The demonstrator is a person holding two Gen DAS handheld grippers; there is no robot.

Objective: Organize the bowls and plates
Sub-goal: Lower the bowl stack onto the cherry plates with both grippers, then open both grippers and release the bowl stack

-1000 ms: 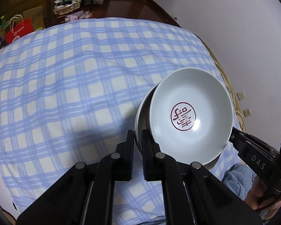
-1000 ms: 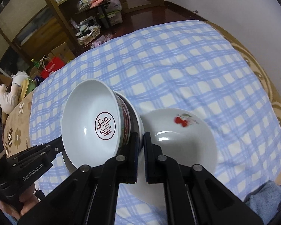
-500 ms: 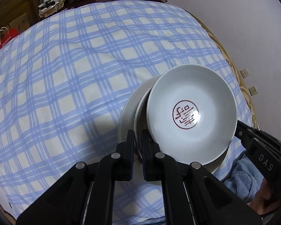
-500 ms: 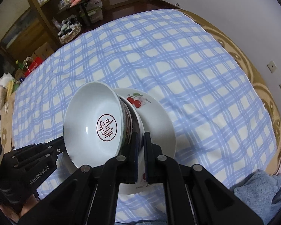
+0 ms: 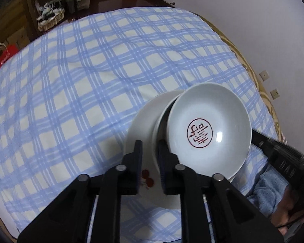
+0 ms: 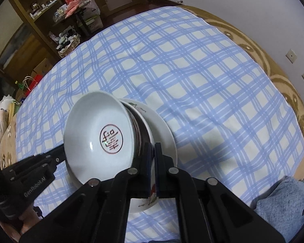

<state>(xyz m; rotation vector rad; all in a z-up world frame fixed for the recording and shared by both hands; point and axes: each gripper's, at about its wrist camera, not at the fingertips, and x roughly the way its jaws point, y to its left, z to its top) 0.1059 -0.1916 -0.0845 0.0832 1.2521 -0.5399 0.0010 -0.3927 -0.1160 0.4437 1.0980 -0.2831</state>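
Note:
A white bowl [image 5: 208, 133] with a red round emblem inside sits on a white plate [image 5: 141, 125] that bears a cherry print; a second rim under the bowl suggests another bowl nested below. My left gripper [image 5: 151, 158] straddles the bowl's near-left rim, and its jaws are opening, with a gap showing beside the rim. My right gripper [image 6: 152, 158] is shut on the opposite rim of the bowl [image 6: 99, 133]. From the right wrist, the plate [image 6: 164, 133] shows behind the bowl, and the left gripper [image 6: 59, 157] reaches in at the left.
A blue checked cloth [image 5: 81, 93] covers the round table. A blue towel [image 6: 283, 198] lies at the near right edge. Wooden shelves [image 6: 50, 20] full of clutter stand beyond the far side. A pale wall with sockets [image 6: 291, 55] lies close on the right.
Both grippers brought the bowl across and down onto the cherry plate. The left jaws, shut on the rim before, have parted.

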